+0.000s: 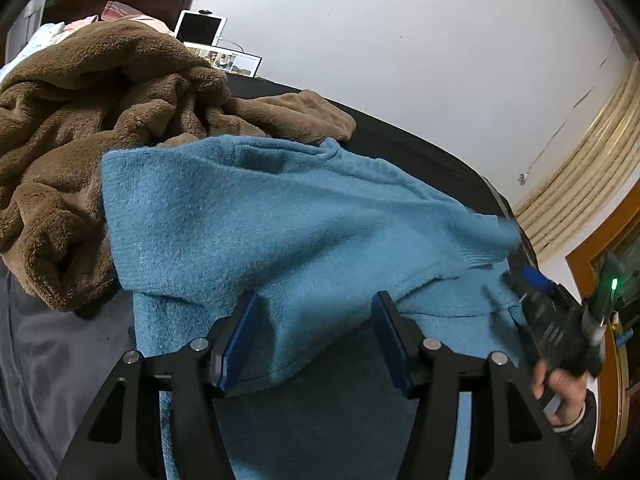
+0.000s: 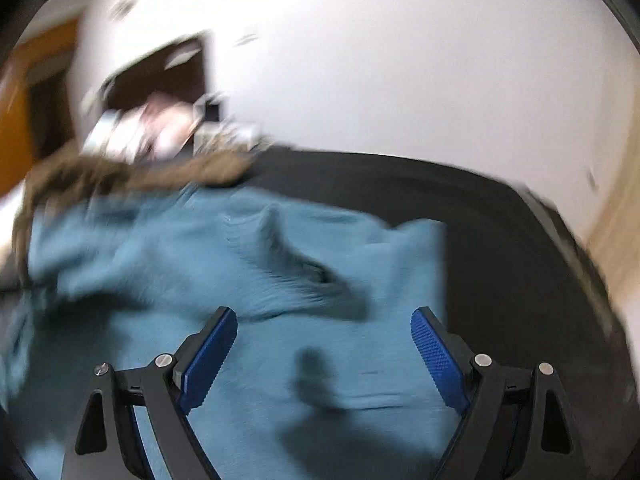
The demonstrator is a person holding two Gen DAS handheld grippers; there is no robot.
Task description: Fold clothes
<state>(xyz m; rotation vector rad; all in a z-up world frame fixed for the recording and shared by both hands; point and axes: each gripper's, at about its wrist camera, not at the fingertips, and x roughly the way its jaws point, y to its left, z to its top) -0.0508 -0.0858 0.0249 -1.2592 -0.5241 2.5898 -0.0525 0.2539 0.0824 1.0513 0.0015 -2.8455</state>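
A blue fuzzy sweater (image 1: 260, 208) lies spread on a dark bed cover (image 1: 424, 156), with one part folded over on itself. My left gripper (image 1: 316, 300) stands open low over the near edge of that fold; cloth lies between its blue pads (image 1: 236, 344) without being pinched. In the blurred right wrist view the same sweater (image 2: 200, 264) fills the lower half. My right gripper (image 2: 323, 316) hovers over it wide open, nothing between its fingers. The right gripper's body (image 1: 560, 320) also shows at the sweater's right edge, held by a hand (image 1: 560, 392).
A heap of brown fleece blanket (image 1: 80, 140) sits on the left, touching the sweater's far left corner. Behind it a tablet (image 1: 200, 28) leans on the white wall. A curtain (image 1: 580, 184) and a wooden door frame (image 1: 608, 360) are at the right.
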